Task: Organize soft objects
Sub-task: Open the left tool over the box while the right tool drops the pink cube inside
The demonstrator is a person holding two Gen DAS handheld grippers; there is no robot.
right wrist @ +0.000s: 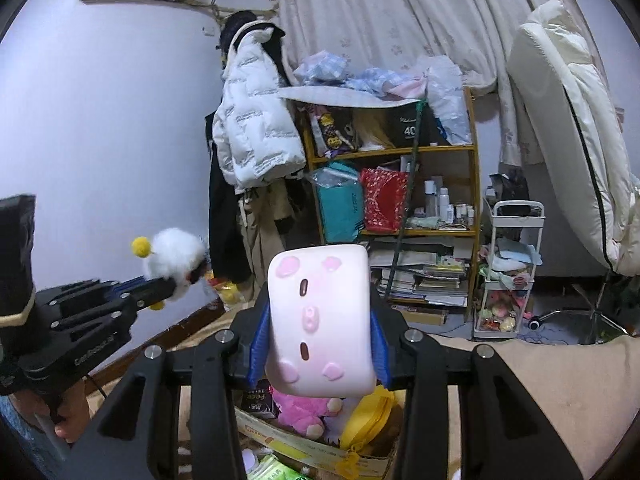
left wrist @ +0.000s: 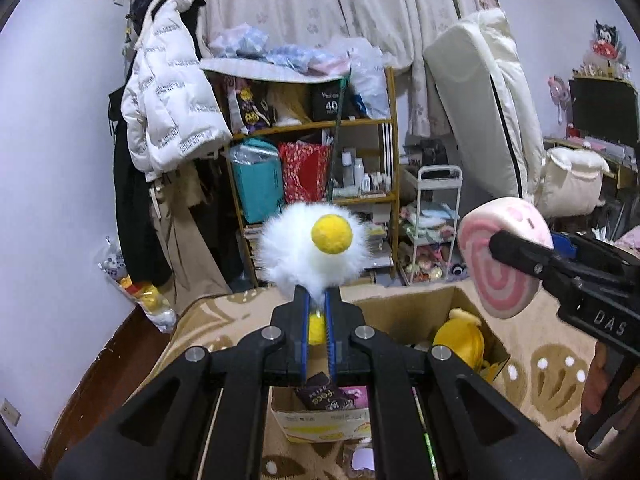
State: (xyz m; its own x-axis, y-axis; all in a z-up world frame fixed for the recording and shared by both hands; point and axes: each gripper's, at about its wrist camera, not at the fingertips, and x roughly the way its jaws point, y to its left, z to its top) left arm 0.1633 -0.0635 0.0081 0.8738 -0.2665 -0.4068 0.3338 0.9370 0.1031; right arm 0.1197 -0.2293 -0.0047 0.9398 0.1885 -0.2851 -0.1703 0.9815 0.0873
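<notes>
Two tools (left wrist: pixel 317 300) (right wrist: pixel 318 320), two plush toys (left wrist: pixel 314 248) (right wrist: pixel 320 316)

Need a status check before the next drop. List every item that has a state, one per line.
Left tongs: shut on the fried-egg plush.
Fried-egg plush: held in the air, upright.
Right tongs: shut on the pink swirl cushion.
Pink swirl cushion: held in the air, face toward the right wrist camera.
Cardboard box: open, toys inside.

L hand-held gripper (left wrist: pixel 316 300): jaws nearly together, clamped on fluffy white fried-egg plush w/ yellow yolk (left wrist: pixel 316 246), tilted slightly down. R hand-held gripper (right wrist: pixel 320 332): blue pads pressing sides of pink-white roll-cake squishy (right wrist: pixel 320 316), held up.
</notes>
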